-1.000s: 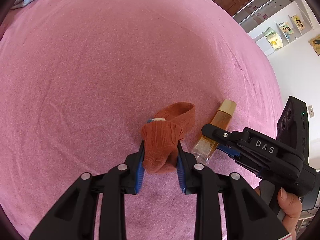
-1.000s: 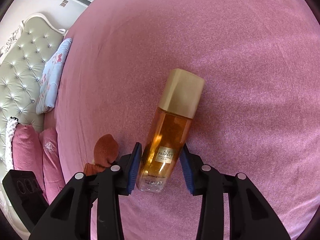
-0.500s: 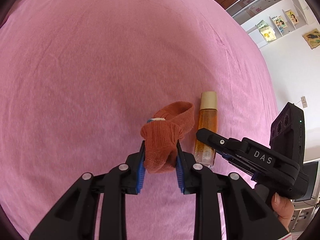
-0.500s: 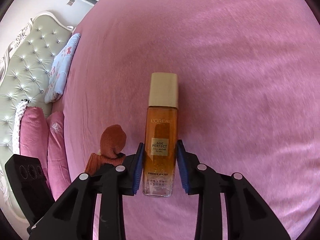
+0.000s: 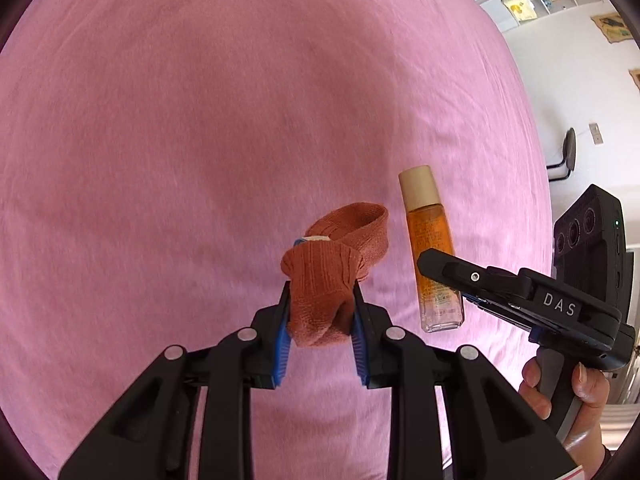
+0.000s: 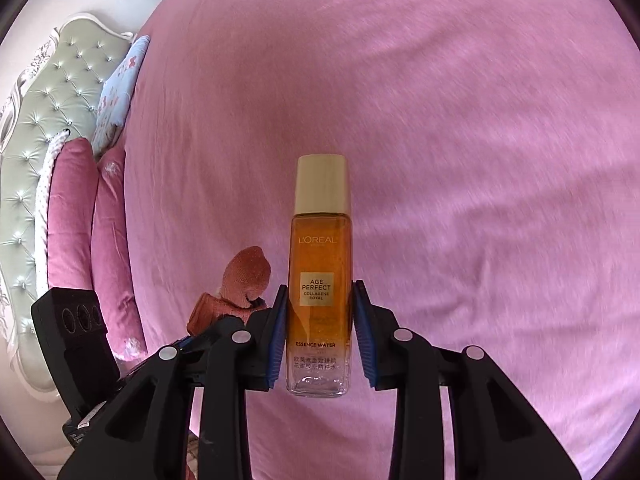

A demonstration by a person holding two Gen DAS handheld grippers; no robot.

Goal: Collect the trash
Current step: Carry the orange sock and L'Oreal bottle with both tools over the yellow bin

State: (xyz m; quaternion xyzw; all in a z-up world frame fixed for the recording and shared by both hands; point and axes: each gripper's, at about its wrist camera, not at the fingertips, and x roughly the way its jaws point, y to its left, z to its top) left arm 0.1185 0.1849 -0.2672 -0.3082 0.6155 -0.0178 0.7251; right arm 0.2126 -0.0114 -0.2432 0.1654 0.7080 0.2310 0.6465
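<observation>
Sock [image 5: 320,292], rust-orange, clamped between the blue pads of the left gripper [image 5: 319,322] at lower centre of the left wrist view, its cuff looping up behind over the pink bedspread [image 5: 200,120]. Amber L'Oreal bottle [image 6: 320,276], gold cap up, sits pinched in the right gripper [image 6: 319,330] at lower centre of the right wrist view. Tufted headboard [image 6: 48,128] and pillows [image 6: 96,220] at left edge.
</observation>
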